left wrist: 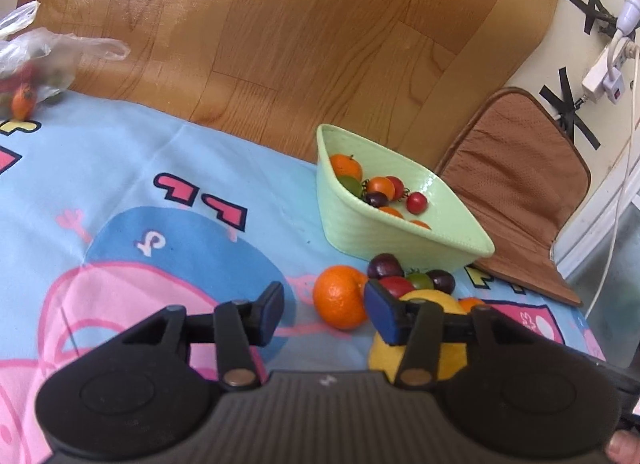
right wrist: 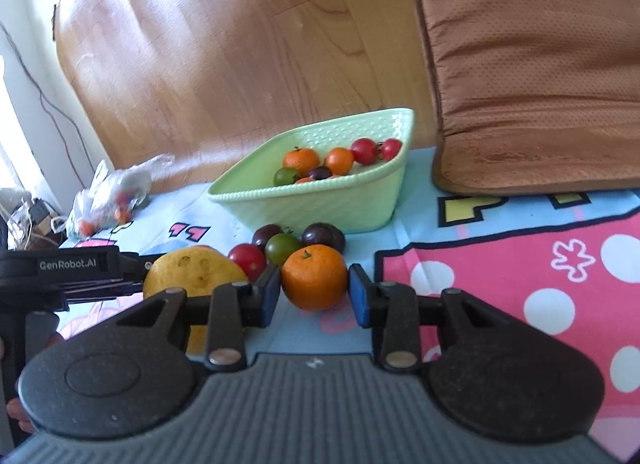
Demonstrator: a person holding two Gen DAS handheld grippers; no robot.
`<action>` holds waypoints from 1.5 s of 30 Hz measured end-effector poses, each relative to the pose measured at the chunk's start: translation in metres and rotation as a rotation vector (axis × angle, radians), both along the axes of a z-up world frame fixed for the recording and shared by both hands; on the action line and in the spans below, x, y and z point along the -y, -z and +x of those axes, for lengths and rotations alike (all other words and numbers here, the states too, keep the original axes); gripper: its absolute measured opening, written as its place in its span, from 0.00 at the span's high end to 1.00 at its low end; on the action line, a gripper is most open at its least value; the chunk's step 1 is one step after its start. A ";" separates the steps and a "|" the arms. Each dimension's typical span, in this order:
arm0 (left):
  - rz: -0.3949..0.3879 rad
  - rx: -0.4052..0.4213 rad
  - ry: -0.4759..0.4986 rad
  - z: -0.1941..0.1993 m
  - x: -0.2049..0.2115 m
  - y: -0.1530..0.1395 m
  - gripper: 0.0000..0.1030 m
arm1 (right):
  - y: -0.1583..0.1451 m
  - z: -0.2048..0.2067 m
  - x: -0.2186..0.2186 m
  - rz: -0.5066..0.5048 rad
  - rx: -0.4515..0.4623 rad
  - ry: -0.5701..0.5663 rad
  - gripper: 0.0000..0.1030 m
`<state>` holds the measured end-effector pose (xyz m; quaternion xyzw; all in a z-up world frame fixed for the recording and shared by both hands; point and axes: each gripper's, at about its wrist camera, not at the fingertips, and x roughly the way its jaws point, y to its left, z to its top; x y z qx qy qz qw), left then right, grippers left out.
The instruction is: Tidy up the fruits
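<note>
Spread over a wooden floor (left wrist: 280, 23), a cartoon-printed blanket (left wrist: 120, 167) carries the fruit. Near its far edge a pale green basket (right wrist: 320, 199) is seen, already holding a mandarin, several red, orange and dark tomatoes and one green one. Just in front of the basket a loose cluster lies on the cloth: an orange (right wrist: 314, 278), a red tomato (right wrist: 247, 260), a green tomato (right wrist: 283, 248), two dark plums (right wrist: 323, 236) and a large yellow fruit (right wrist: 192, 274). The right gripper (right wrist: 314, 296) is held with its blue pads spread to either side of the orange, the left pad looking close to the skin and the right one slightly apart from it; nothing is clenched. The left gripper (left wrist: 326, 314) is likewise released, its jaws wide, with the same orange seen between them and the yellow fruit partly hidden behind its right finger. Farther out, a brown cushion (right wrist: 520, 75) overlaps the blanket's edge beside the basket, and a clear plastic bag (left wrist: 36, 59) with more fruit sits at the opposite corner.
</note>
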<state>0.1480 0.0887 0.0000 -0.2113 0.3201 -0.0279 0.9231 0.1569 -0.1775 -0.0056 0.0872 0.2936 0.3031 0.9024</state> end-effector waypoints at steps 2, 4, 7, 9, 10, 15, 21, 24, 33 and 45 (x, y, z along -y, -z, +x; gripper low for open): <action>-0.021 0.017 0.010 0.000 -0.002 -0.002 0.76 | 0.000 0.000 -0.002 -0.007 -0.001 -0.008 0.62; -0.024 0.018 0.000 -0.002 -0.002 -0.005 0.86 | 0.000 0.000 -0.001 -0.004 -0.002 -0.011 0.62; -0.038 0.044 -0.021 -0.013 -0.006 -0.010 0.98 | 0.001 0.001 0.000 0.004 -0.006 -0.005 0.62; -0.055 0.057 -0.034 -0.021 -0.011 -0.012 0.98 | 0.001 0.001 0.000 0.004 -0.004 -0.006 0.61; -0.055 0.056 -0.039 -0.024 -0.013 -0.013 0.98 | 0.001 0.001 0.000 0.004 -0.003 -0.006 0.61; -0.143 0.005 -0.024 -0.008 -0.025 -0.009 0.97 | 0.001 0.000 0.000 0.002 0.000 0.000 0.61; -0.221 -0.001 0.019 0.017 -0.022 -0.006 0.86 | 0.002 0.002 0.000 0.004 -0.005 -0.005 0.61; -0.259 -0.006 0.061 0.023 -0.017 -0.007 0.86 | 0.002 0.002 0.000 0.004 -0.006 -0.010 0.61; -0.173 -0.008 0.004 0.030 -0.015 -0.015 0.65 | 0.001 0.000 0.001 0.004 0.002 -0.014 0.61; -0.058 -0.071 -0.018 0.022 -0.016 -0.008 0.54 | 0.001 0.000 -0.002 -0.004 -0.002 -0.023 0.60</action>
